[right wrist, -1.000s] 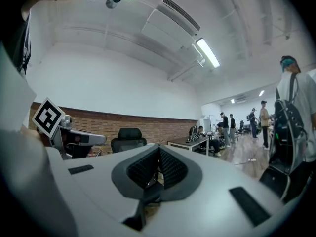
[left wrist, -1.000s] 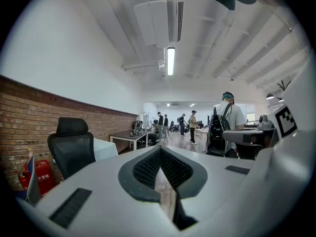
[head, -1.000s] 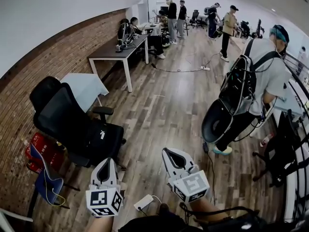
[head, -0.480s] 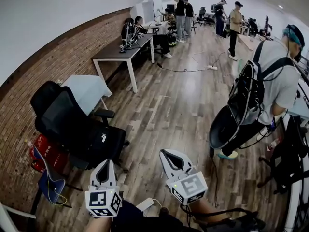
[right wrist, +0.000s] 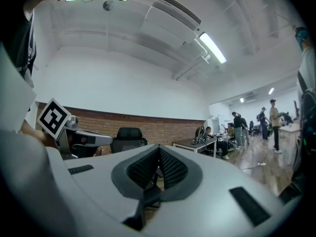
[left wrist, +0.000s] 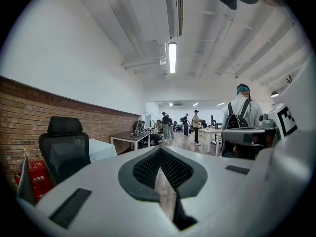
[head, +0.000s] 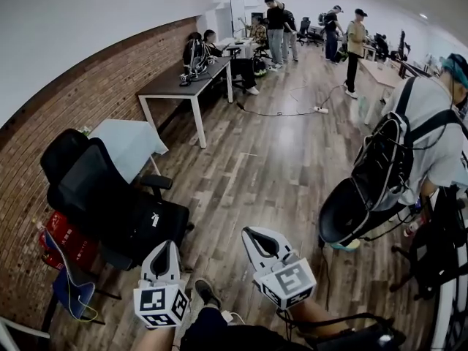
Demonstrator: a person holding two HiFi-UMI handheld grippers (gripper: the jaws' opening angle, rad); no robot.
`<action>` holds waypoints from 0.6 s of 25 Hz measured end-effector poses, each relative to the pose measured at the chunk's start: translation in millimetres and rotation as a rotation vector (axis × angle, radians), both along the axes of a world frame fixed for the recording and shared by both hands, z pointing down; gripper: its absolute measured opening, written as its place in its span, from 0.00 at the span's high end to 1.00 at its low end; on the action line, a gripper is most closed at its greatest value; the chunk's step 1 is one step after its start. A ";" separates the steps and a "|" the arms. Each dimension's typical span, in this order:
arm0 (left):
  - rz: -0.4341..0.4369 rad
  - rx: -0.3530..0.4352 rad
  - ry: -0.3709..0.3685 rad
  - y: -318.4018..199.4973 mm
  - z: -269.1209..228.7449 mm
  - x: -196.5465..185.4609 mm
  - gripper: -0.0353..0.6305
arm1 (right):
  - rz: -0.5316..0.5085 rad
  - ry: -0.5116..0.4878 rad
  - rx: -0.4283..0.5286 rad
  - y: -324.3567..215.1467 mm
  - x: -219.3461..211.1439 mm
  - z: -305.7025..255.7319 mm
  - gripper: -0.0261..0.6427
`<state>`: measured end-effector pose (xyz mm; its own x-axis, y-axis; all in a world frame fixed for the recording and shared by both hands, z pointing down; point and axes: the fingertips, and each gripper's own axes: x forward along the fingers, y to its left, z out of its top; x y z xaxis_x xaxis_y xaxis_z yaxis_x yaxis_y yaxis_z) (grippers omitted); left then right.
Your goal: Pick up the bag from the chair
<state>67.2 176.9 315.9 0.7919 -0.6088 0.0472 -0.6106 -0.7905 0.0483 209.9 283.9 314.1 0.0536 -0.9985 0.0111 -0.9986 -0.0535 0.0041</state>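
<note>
Since a second ago the backpack-wearing person has drifted right; we judge our white left gripper and right gripper, both pressed together, empty, apart from the soft black bag on the black mesh office chair, risk shoving it off unless opened.
</note>
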 end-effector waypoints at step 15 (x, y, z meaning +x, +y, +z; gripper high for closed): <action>-0.086 -0.023 0.008 -176.0 9.5 17.1 0.93 | -0.156 0.065 -0.045 -183.9 11.3 2.2 0.95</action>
